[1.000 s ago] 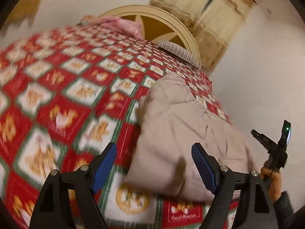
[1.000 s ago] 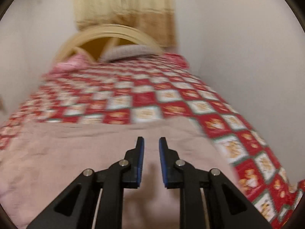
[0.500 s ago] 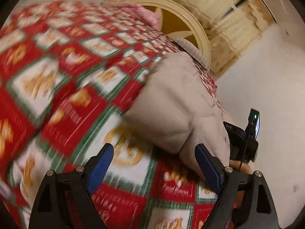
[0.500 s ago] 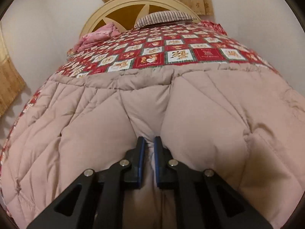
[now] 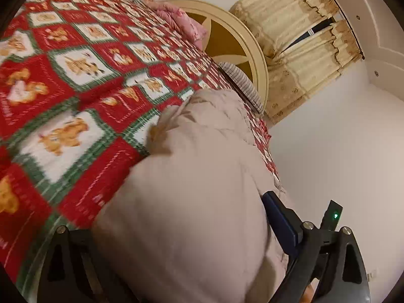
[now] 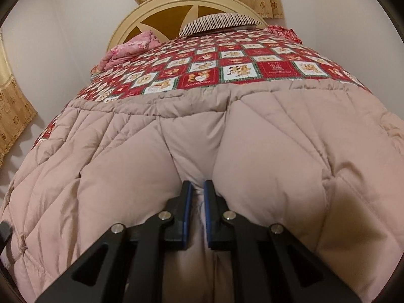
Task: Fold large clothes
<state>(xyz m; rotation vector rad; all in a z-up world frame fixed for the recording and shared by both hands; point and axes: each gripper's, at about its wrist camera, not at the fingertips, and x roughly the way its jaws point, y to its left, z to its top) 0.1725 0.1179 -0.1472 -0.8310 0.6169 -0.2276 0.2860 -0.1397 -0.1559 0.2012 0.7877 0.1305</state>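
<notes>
A large beige quilted coat [image 6: 227, 146] lies spread across the foot of the bed. My right gripper [image 6: 197, 189] is shut on a pinched fold of its near edge. In the left wrist view the coat [image 5: 192, 189] bulges up between my left gripper's wide-open fingers; the right finger [image 5: 277, 217] shows beside the fabric, the left finger is hidden behind it. The left gripper [image 5: 181, 247] sits around the coat's near corner. Part of the right gripper's body with a green light [image 5: 334, 214] shows just behind.
The bed has a red, white and green patchwork blanket [image 5: 75, 80] [image 6: 240, 68]. A cream headboard [image 6: 189, 7], a striped pillow [image 6: 219, 21] and a pink bundle [image 6: 128, 50] are at the far end. White walls flank the bed; curtains [image 5: 298, 43] hang behind.
My left gripper has pushed forward so the coat's corner now bulges between its open fingers. My right gripper closed on the coat's edge and stays shut on it.
</notes>
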